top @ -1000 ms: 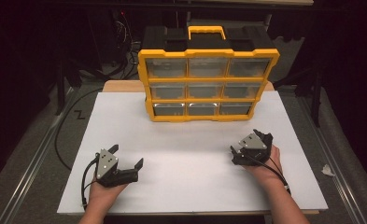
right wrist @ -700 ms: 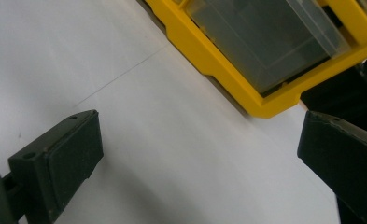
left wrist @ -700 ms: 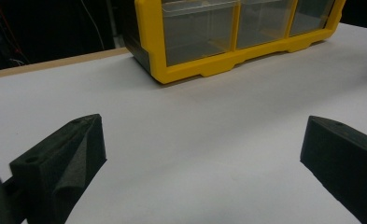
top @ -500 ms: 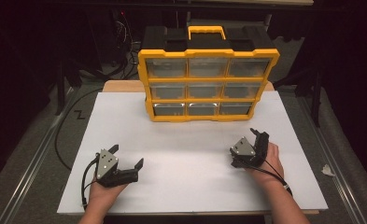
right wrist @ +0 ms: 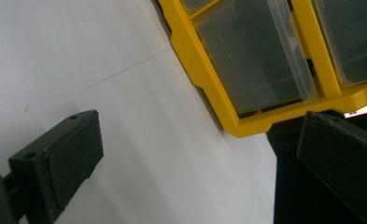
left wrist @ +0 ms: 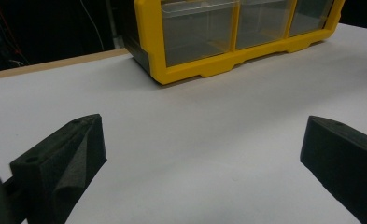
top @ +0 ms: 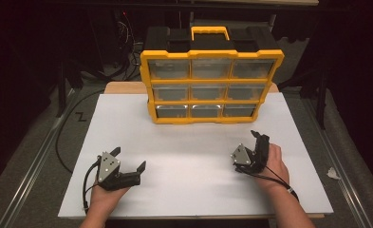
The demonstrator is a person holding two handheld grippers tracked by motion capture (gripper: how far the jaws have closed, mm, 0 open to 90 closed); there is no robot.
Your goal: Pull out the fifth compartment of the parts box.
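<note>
So the left gripper point(top: 128, 159) is sitting with its black jaws spread wide apart and gripping nothing at all, just bare white table point(top: 193, 156) showing between them. It's resting well in front of the yellow plastic drawer organiser point(top: 211, 85) with the clear drawers, off toward that cabinet's left-hand corner, and the person's left hand point(top: 103, 194) is wrapped around it from below.

The right gripper point(top: 257, 142) is also gaping wide open and holding nothing. It's turned on its side, so in the right gripper view the organiser point(right wrist: 265, 60) is running diagonally across the top, with one bottom-row see-through drawer point(right wrist: 253, 58) facing the jaws. This one is sitting nearer to the cabinet than the left one, in front of its right-hand corner, with the right hand point(top: 274, 164) behind it.

The organiser itself is standing upright at the far middle of the table, all nine drawers pushed in, black case and yellow carry handle point(top: 210, 32) on top. In the left gripper view its lower-left corner point(left wrist: 160, 70) is sitting straight ahead, well apart from the jaws.
</note>
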